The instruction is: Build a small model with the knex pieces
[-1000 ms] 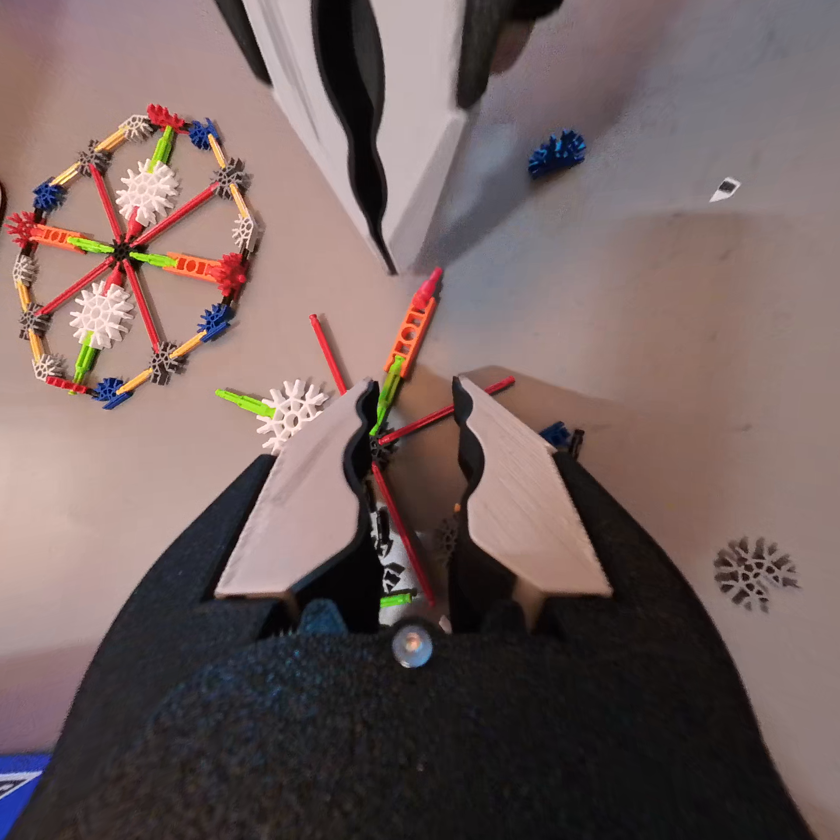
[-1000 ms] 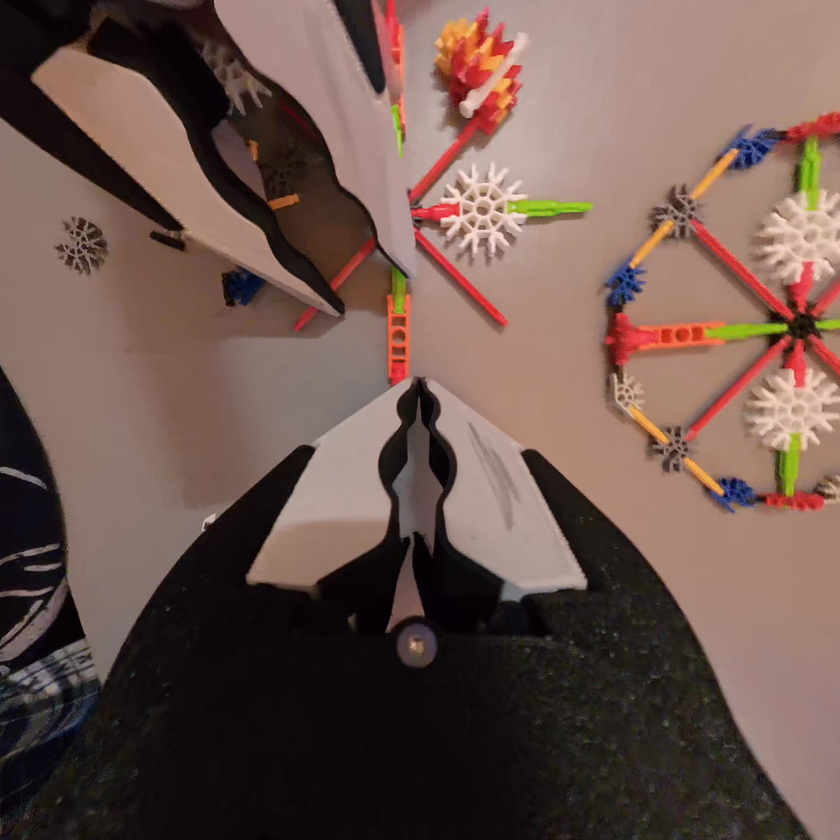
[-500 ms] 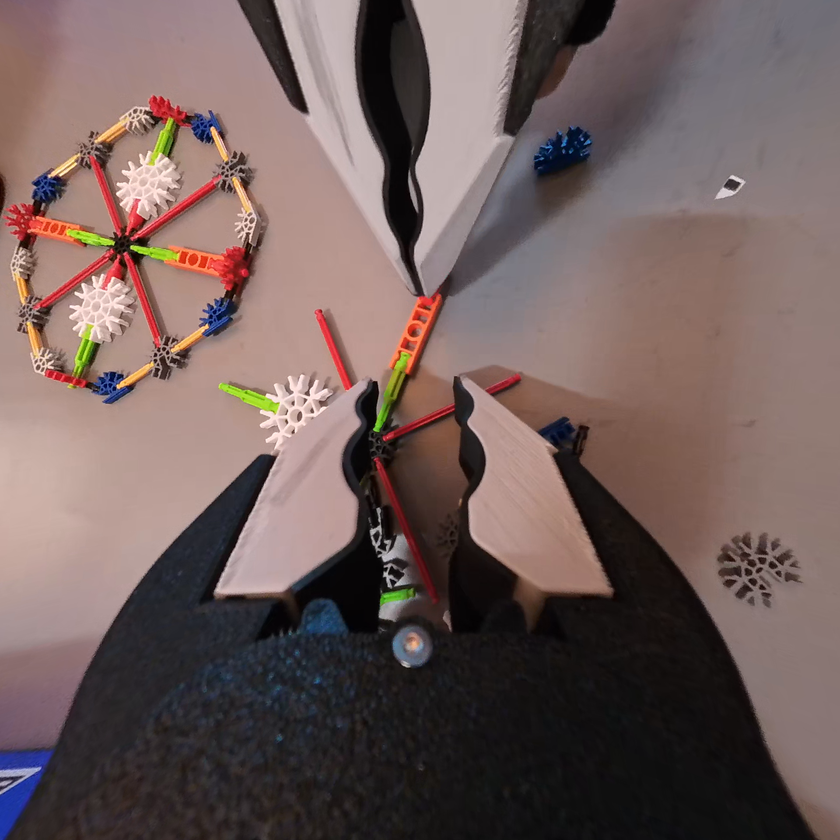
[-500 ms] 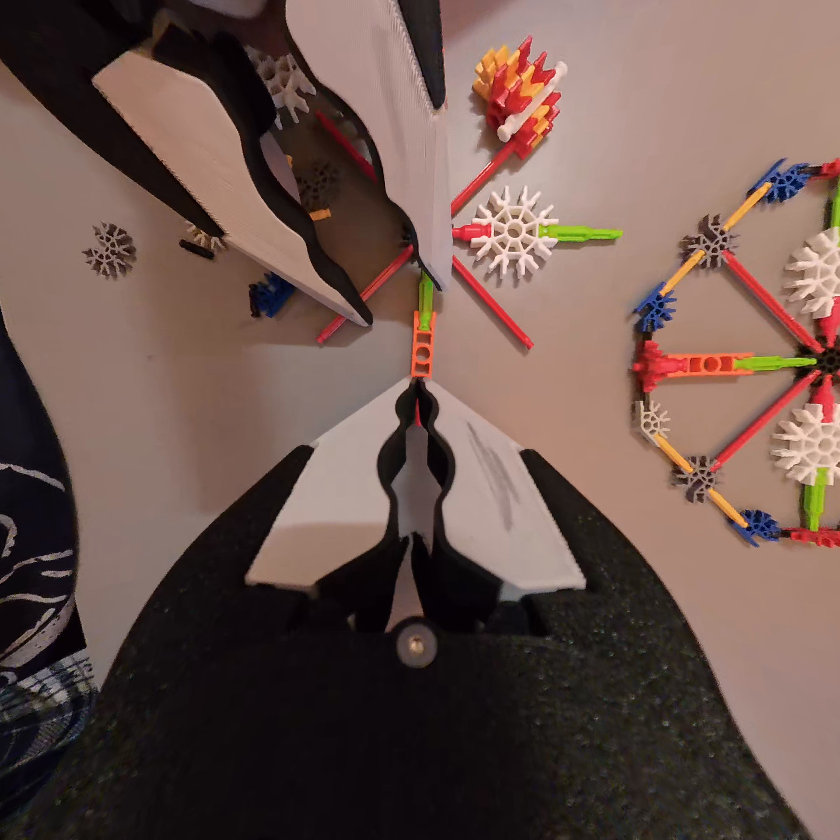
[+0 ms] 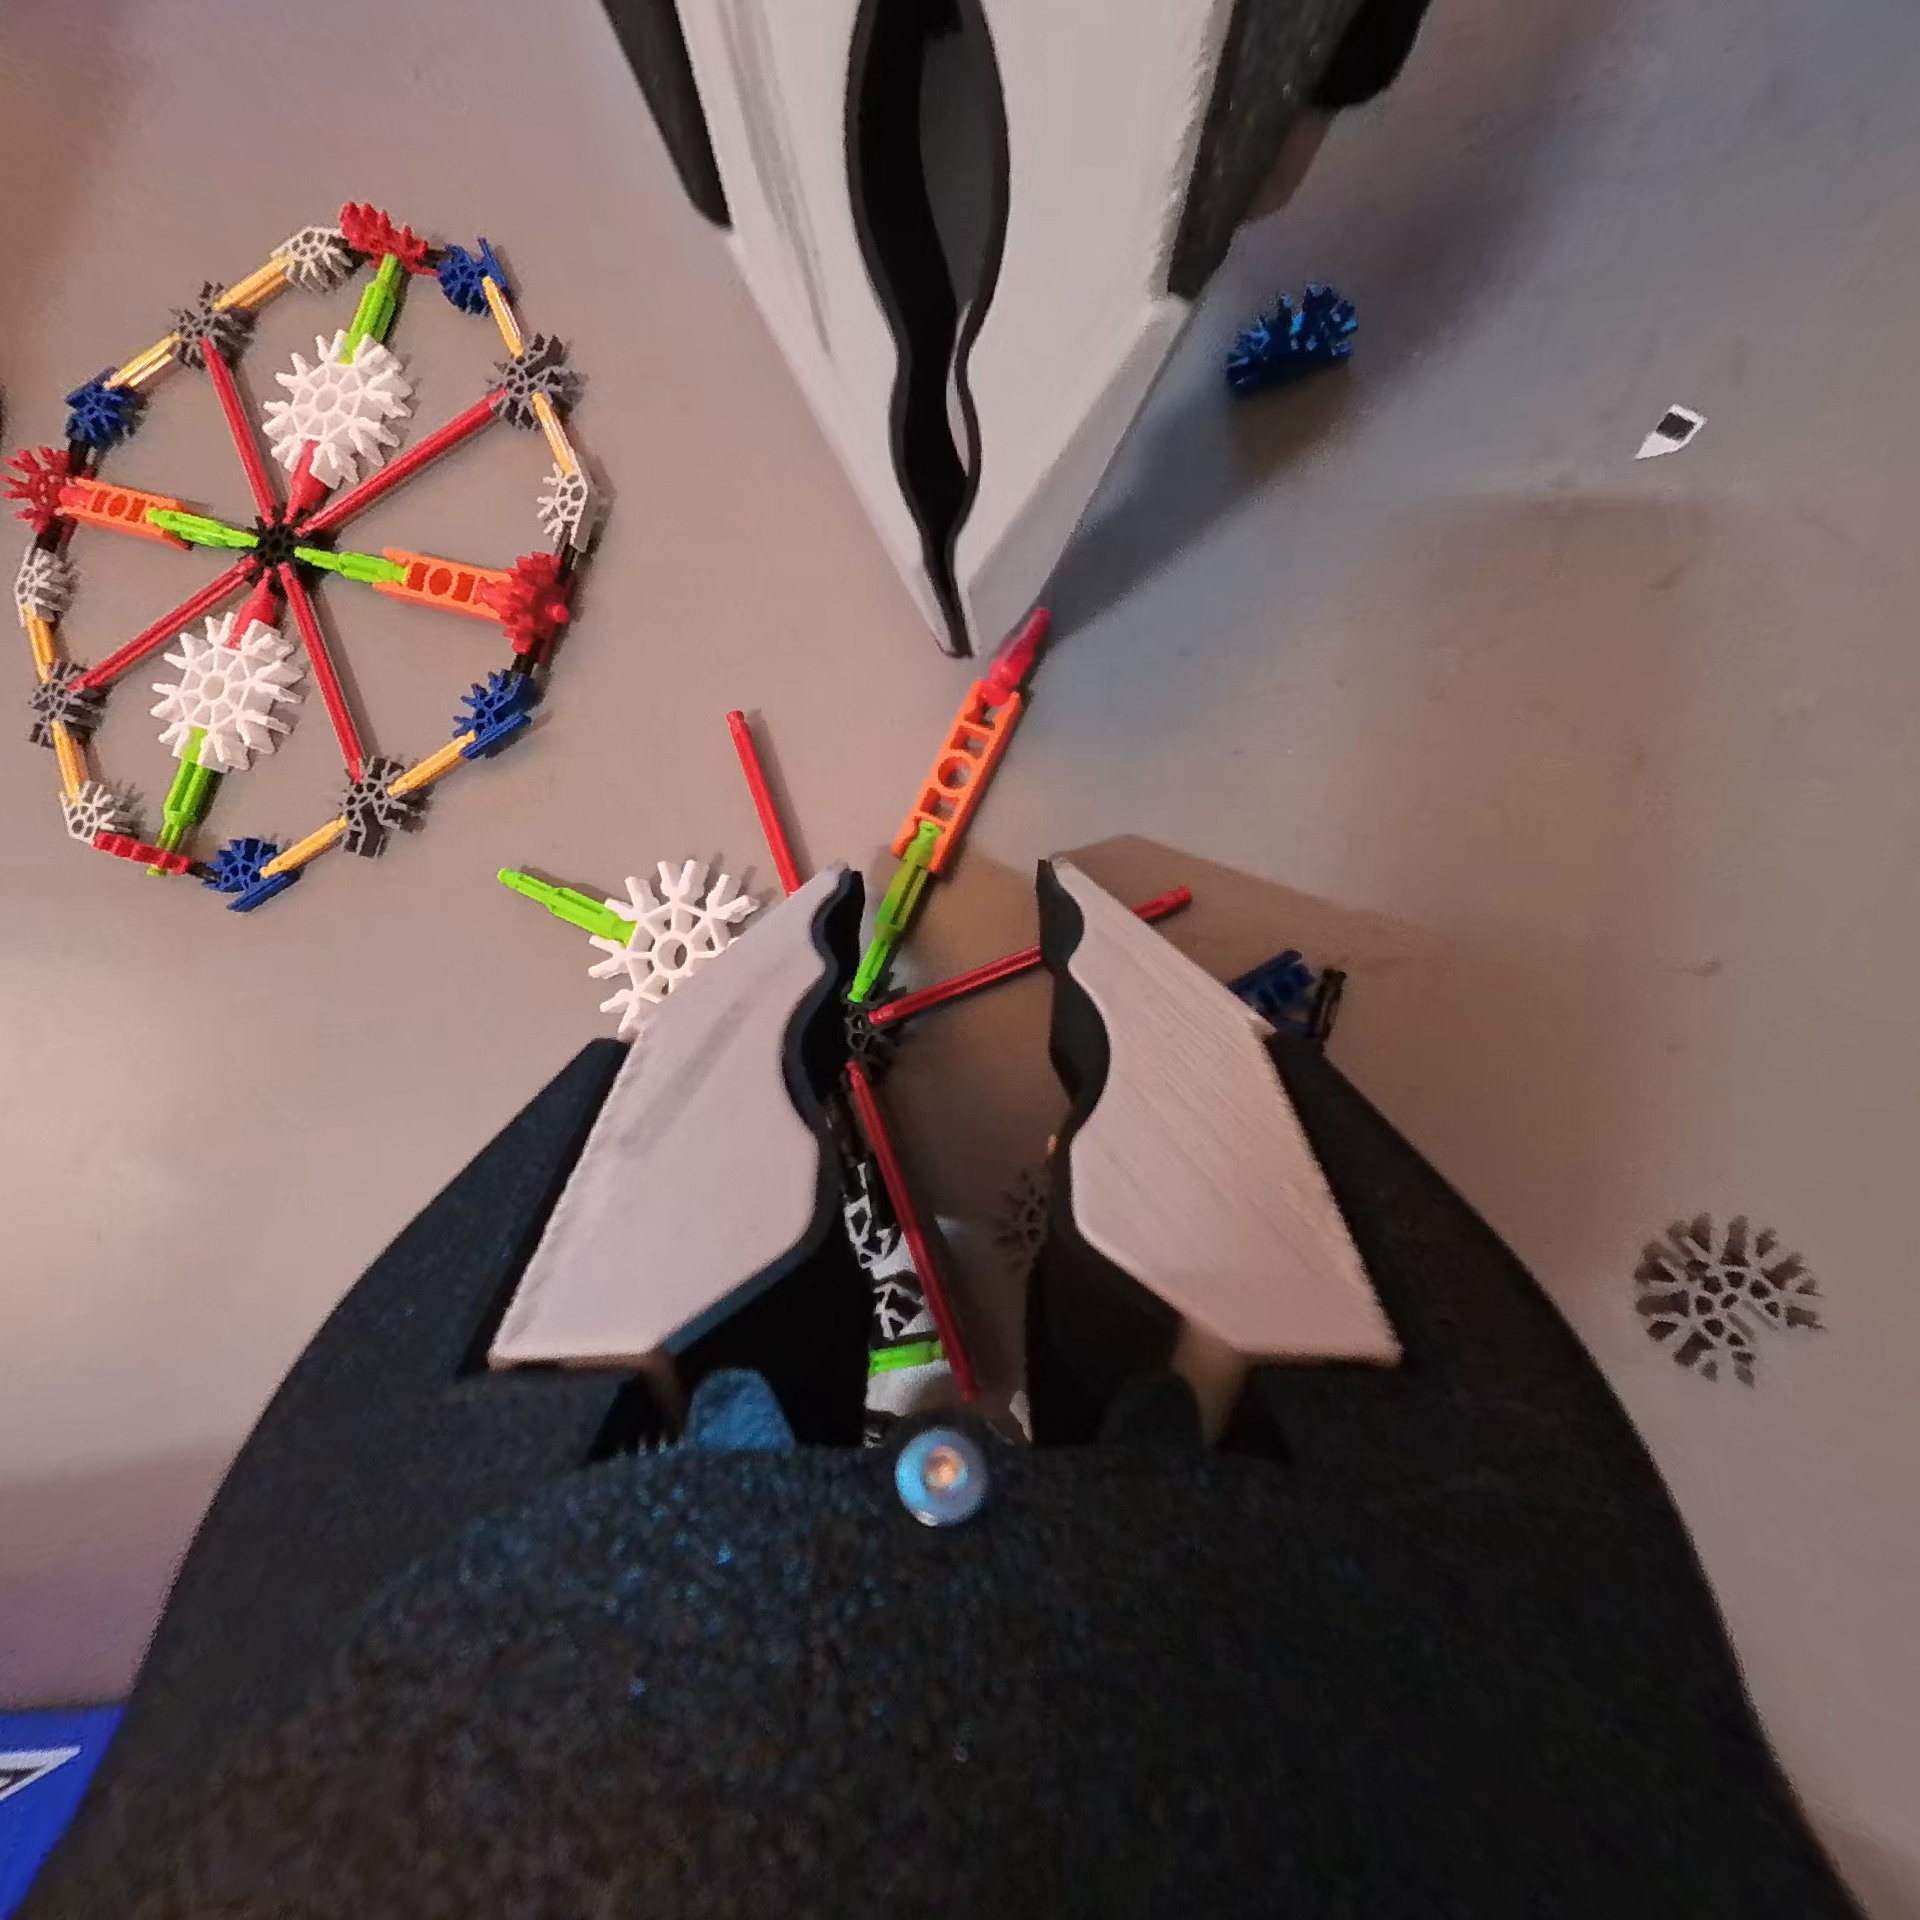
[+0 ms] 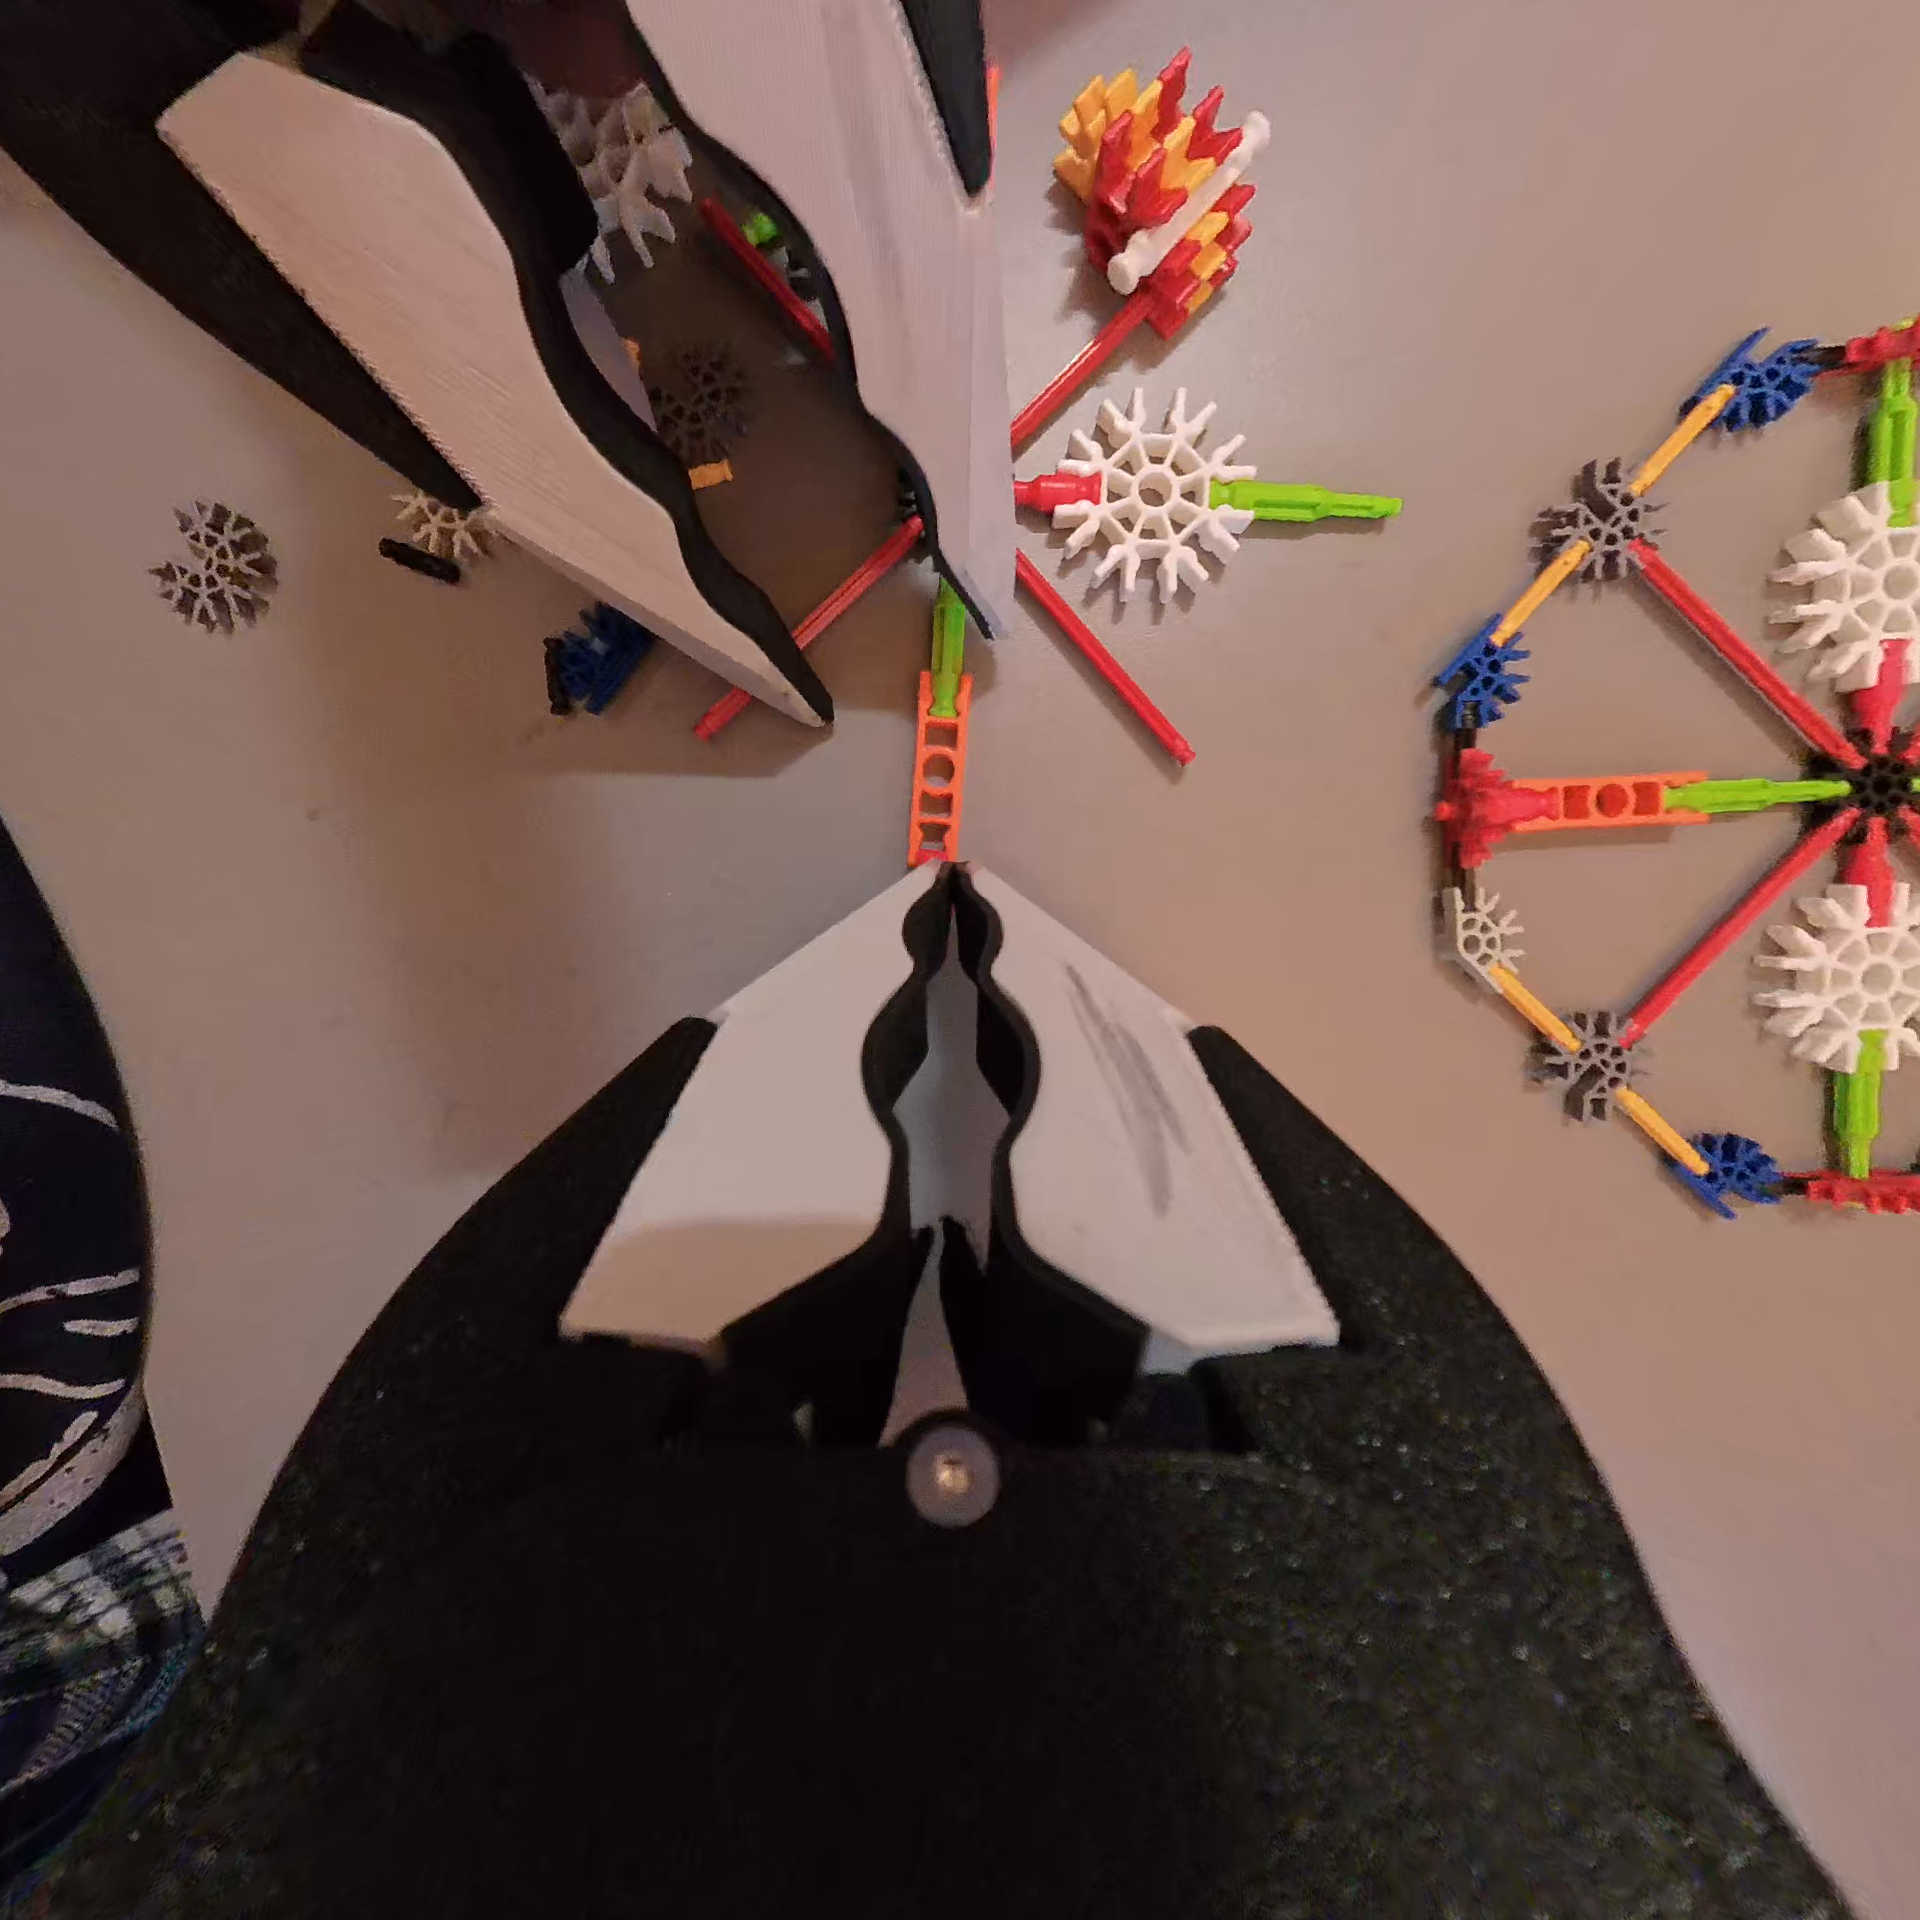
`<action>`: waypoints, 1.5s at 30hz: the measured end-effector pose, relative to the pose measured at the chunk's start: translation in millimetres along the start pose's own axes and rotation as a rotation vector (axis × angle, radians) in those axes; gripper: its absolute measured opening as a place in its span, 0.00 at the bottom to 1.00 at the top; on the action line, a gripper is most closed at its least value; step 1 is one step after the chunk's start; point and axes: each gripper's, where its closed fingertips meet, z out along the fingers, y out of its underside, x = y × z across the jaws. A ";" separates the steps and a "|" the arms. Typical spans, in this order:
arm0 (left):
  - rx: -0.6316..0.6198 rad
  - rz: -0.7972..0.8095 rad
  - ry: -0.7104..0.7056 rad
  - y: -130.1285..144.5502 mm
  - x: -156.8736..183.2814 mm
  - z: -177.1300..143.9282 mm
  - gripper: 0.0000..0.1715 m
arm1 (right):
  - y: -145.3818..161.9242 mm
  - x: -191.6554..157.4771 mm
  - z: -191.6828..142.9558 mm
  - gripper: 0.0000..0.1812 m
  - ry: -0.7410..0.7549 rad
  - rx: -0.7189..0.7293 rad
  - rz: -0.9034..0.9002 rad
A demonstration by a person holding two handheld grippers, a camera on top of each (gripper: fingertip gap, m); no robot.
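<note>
My left gripper (image 5: 948,883) is open over a partly built spoke piece on the table: a black hub (image 5: 862,1029) with red rods and a green rod that runs into an orange connector (image 5: 961,764) with a red end (image 5: 1020,644). The hub lies beside the left finger's pad. My right gripper (image 6: 948,873) is shut, and its tips meet the far end of the orange connector (image 6: 940,774). In the left wrist view the right gripper (image 5: 961,644) stands just left of the red end. The left gripper also shows in the right wrist view (image 6: 904,670).
A finished colourful wheel (image 5: 275,540) lies to the left and also shows in the right wrist view (image 6: 1881,779). Loose parts lie around: a white snowflake connector with a green rod (image 5: 675,935), a red rod (image 5: 764,800), a blue connector (image 5: 1288,338), a grey connector (image 5: 1725,1299), and a red-and-yellow connector stack (image 6: 1158,197). The grippers' ends are close to 4 cm from one another. The left tips stand about 8 cm off the red-and-yellow connector stack (image 6: 1158,197).
The shut right gripper came in over the red end of the spoke piece, then shifted slightly aside so the red end shows again. The left gripper stayed open and still.
</note>
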 end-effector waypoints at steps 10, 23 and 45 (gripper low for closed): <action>0.003 -0.006 0.008 -1.1 1.1 1.2 0.19 | 7.0 -3.5 6.6 0.03 0.012 -0.017 -0.029; 0.003 -0.010 0.014 -1.2 2.2 1.5 0.18 | 3.3 -3.3 7.5 0.03 0.013 -0.028 -0.040; 0.004 -0.013 0.018 -1.4 3.4 2.3 0.17 | -3.5 -1.3 1.9 0.01 0.023 0.015 -0.039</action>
